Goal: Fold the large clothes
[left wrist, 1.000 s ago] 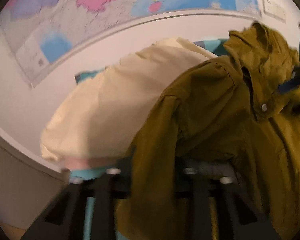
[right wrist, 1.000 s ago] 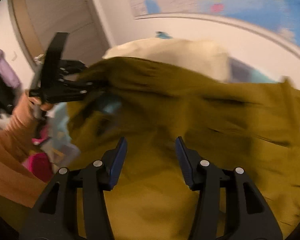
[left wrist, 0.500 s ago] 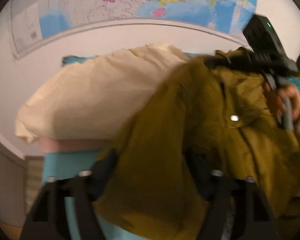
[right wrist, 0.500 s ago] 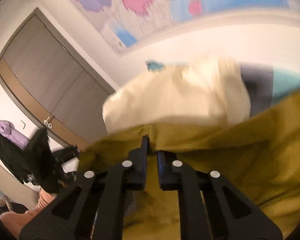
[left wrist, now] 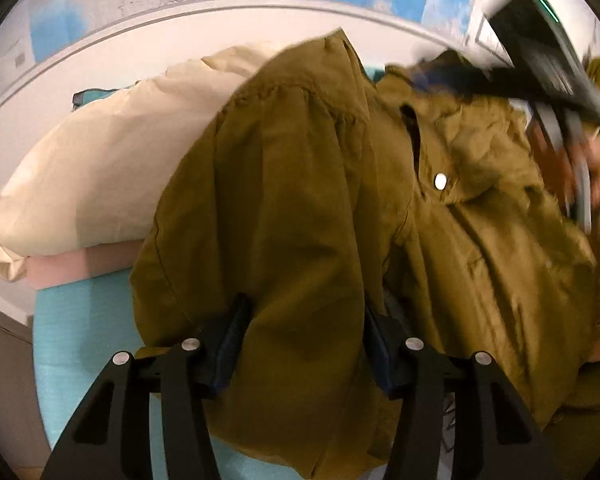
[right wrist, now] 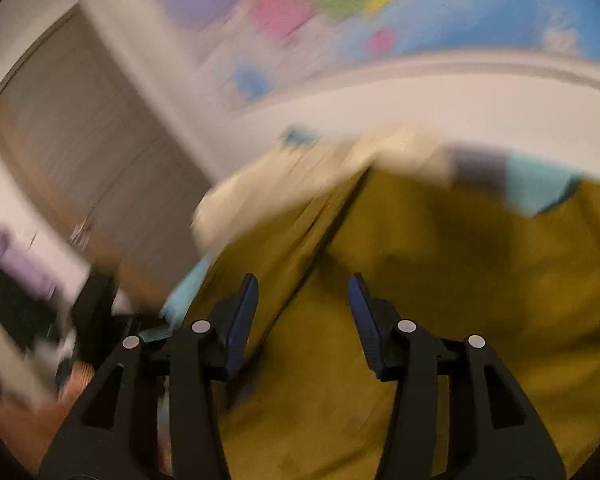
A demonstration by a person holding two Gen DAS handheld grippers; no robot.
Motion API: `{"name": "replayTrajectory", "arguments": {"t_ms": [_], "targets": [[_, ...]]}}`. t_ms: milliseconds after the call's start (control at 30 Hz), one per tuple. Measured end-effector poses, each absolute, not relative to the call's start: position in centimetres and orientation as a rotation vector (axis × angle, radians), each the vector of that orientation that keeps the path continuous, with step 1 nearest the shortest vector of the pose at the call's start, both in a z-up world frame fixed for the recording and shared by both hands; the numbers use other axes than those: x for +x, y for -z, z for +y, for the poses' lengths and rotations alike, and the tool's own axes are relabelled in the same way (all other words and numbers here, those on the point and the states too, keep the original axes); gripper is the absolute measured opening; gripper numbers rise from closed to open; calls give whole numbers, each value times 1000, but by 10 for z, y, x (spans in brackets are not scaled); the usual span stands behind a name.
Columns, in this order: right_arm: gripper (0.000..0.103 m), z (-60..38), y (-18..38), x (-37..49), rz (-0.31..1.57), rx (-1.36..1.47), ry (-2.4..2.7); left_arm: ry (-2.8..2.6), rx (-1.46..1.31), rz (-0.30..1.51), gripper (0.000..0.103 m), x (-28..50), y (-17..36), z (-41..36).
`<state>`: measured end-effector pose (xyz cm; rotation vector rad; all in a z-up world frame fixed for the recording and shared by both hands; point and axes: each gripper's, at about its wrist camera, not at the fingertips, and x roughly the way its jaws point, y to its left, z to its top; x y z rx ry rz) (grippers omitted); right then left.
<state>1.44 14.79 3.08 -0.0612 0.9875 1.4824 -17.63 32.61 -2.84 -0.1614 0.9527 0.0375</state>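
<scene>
An olive-green jacket [left wrist: 308,208] with a white snap button lies bunched over the light-blue surface [left wrist: 84,320]. My left gripper [left wrist: 304,344] has its jaws wide apart, with a fold of the jacket draped between and over them. My right gripper [right wrist: 302,320] is open above the same jacket [right wrist: 440,300], nothing pinched between its blue pads; this view is blurred. In the left wrist view the right gripper [left wrist: 452,76] shows at the upper right, held by a hand, its tip at the jacket's collar.
A cream garment [left wrist: 112,168] lies on a pink one [left wrist: 80,268] at the back by the white wall. A map [right wrist: 340,12] hangs above. A brown door [right wrist: 80,140] and dark and purple clothes [right wrist: 4,256] are to the left.
My right gripper has opened from shut and let go of the jacket edge. The jacket has dropped lower over my left gripper, and both views have shifted.
</scene>
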Motion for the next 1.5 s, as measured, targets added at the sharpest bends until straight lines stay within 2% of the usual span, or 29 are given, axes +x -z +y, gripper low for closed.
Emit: {"name": "replayTrajectory", "arguments": {"t_ms": [167,267,300,333,367,400,467,567,667,800,933,1033,1100,1167,1233,1267,1300,1367,1433,1500], "targets": [[66,165,10,-55,1098,-167,-1619,-35,-234,888,52,-181,17,335],[80,192,35,-67,1176,-129,-1597,-62,-253,837,52,-189,4,336],[80,199,39,-69,1191,-117,-1593,-69,-259,827,52,-191,1,337],[78,207,40,-73,1189,-125,-1599,-82,-264,815,52,-194,-3,338],[65,213,37,-78,1154,-141,-1609,-98,-265,804,52,-198,-9,341],[39,215,33,-79,1122,-148,-1621,-113,-263,795,52,-200,-13,341],[4,213,22,-74,1119,-112,-1665,-129,-275,769,52,-205,-21,343],[4,181,-22,-57,1055,-123,-1705,-84,-309,691,54,-217,-42,347],[4,133,-72,-36,978,-170,-1700,-45,-273,608,67,-227,-65,338],[4,60,-128,-5,860,-258,-1589,11,-210,556,68,-220,-82,317],[4,5,-145,37,850,-377,-1370,71,-186,612,68,-188,-72,297],[5,-21,-126,67,927,-417,-1214,94,-168,701,68,-151,-50,279],[7,-36,-93,91,985,-470,-1071,105,-160,747,68,-130,-37,268],[11,-49,-62,116,1057,-400,-983,103,-151,795,68,-110,-23,258],[33,-62,-40,130,1067,-334,-923,96,-138,841,68,-89,-10,246],[52,-72,-33,136,1069,-255,-933,89,-130,855,68,-82,-6,243],[61,-82,-31,142,1061,-203,-936,82,-121,871,68,-76,-2,239],[61,-100,-32,142,1006,-132,-934,68,-100,888,68,-66,1,229],[71,-125,-36,132,935,-79,-954,62,-74,876,68,-61,-2,221],[74,-134,-38,115,893,-86,-954,45,-49,866,68,-55,-5,216]]}}
